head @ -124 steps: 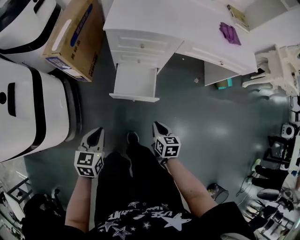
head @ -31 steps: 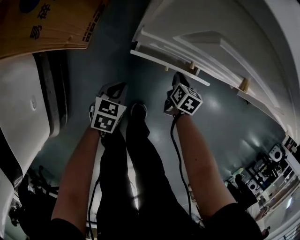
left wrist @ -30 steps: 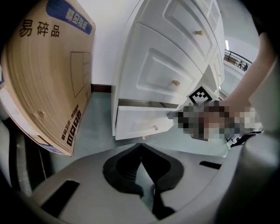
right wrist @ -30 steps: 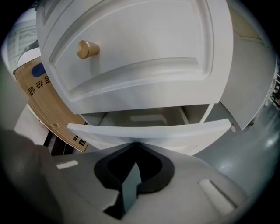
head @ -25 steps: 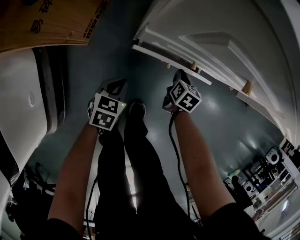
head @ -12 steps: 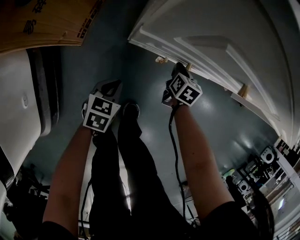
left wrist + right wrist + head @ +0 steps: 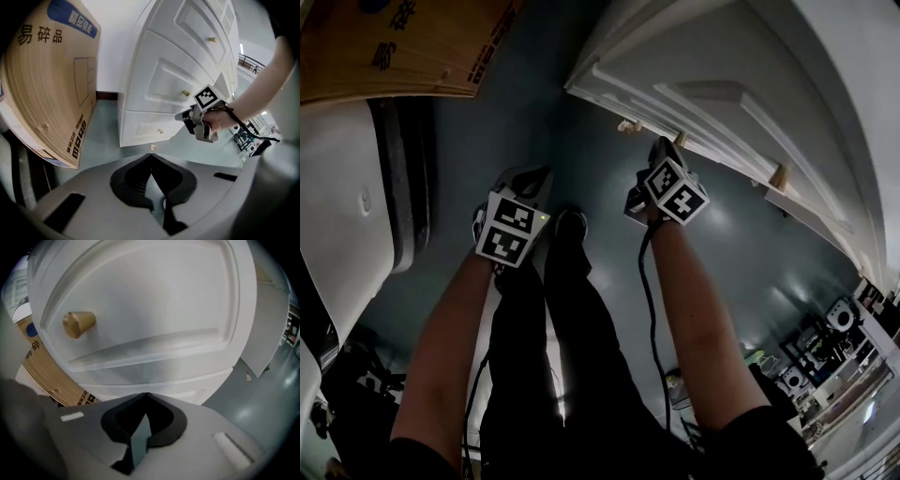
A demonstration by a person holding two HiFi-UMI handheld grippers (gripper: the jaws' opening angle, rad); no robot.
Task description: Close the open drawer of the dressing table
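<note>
The white dressing table (image 7: 787, 84) fills the upper right of the head view. Its bottom drawer (image 7: 140, 133), with a small knob (image 7: 161, 131), looks about level with the drawers above it. My right gripper (image 7: 664, 146) is shut, with its tip at the drawer fronts (image 7: 154, 310), close below a wooden knob (image 7: 78, 324). In the left gripper view, the right gripper (image 7: 181, 116) sits by the seam above the bottom drawer. My left gripper (image 7: 540, 174) is shut with nothing in it and hangs over the floor, left of the drawers.
A tilted cardboard box (image 7: 403, 47) stands left of the table, with a white machine (image 7: 337, 216) below it. The person's legs and a shoe (image 7: 570, 223) are between the grippers. A small scrap (image 7: 153, 147) lies on the grey floor by the cabinet.
Five seconds ago the bottom drawer stood far out and the person stood back. The person has come close since, and the drawer front has slid in with the right gripper against it.
</note>
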